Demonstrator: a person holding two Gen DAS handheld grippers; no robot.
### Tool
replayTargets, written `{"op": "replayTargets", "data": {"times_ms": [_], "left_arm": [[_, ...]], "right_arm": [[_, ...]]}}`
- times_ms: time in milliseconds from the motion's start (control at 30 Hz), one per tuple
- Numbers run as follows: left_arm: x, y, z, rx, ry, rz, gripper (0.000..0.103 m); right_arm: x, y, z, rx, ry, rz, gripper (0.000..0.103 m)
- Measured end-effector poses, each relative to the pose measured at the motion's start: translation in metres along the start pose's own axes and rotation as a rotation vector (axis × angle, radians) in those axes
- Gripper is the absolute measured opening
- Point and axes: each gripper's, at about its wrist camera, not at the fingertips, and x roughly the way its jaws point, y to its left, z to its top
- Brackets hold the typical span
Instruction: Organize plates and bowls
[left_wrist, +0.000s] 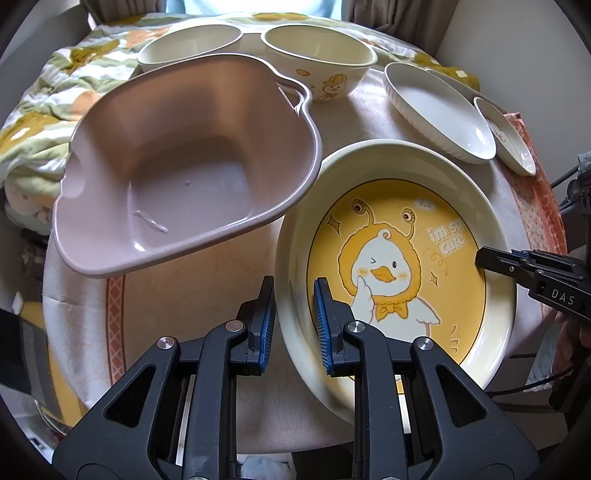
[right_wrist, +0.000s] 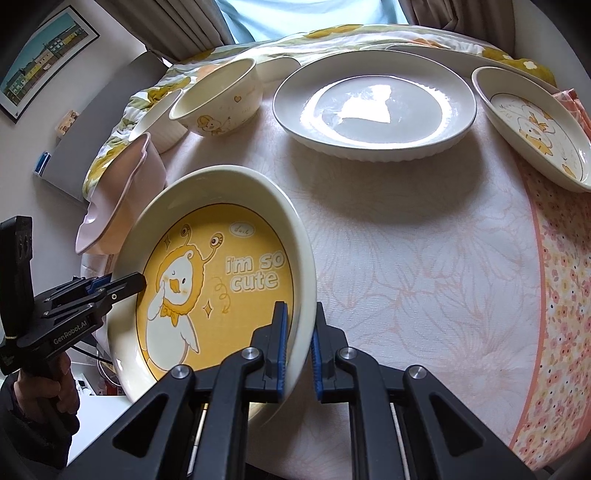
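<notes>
Left wrist view shows the left gripper astride the near-left rim of the yellow duck plate, 1 pad outside the rim and 1 inside; the gap between the pads looks a little wider than the rim, so the hold there seems loose. The right gripper reaches in from the opposite side, its tip over the plate's right rim. In the right wrist view the right gripper is clamped tight on that rim, and the plate hangs tilted over the near-left part of the table, its left side beside the pink basin.

Farther back on the table sit 2 cream bowls, a white ribbed plate and, toward the right edge, a smaller duck plate.

Judging by its gloss and thick rim, the duck plate is glazed ceramic: stiff, fairly heavy, slick under the pads and likely to chip or break if dropped. The raised rim is the only sensible place to grip, with a pad on each face, and 2 opposite holds should keep it from swinging. With 1 side seemingly slack, the weight probably rests mostly on the right clamp.
</notes>
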Motion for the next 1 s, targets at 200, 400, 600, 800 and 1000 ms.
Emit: {"op": "replayTargets", "data": {"times_ms": [200, 400, 600, 800, 1000], "left_arm": [[-0.002, -0.005, 0.0, 0.014, -0.014, 0.046, 0.066], [-0.012, -0.008, -0.001, 0.004, -0.031, 0.116, 0.101], [-0.049, -0.011, -0.001, -0.045, -0.055, 0.097, 0.101], [-0.119, -0.033, 0.029, -0.029, -0.195, 0.065, 0.101], [-0.157, -0.061, 0.074, -0.042, -0.288, 0.019, 0.101]], "right_arm": [[0.0, -0.002, -0.003, -0.008, -0.009, 0.004, 0.011], [-0.013, -0.007, -0.007, -0.004, -0.077, -0.029, 0.103], [-0.051, -0.004, -0.006, -0.065, -0.134, -0.094, 0.103], [-0.119, -0.004, 0.012, -0.094, -0.239, -0.085, 0.103], [-0.176, -0.016, 0.052, -0.14, -0.308, -0.095, 0.103]]}}
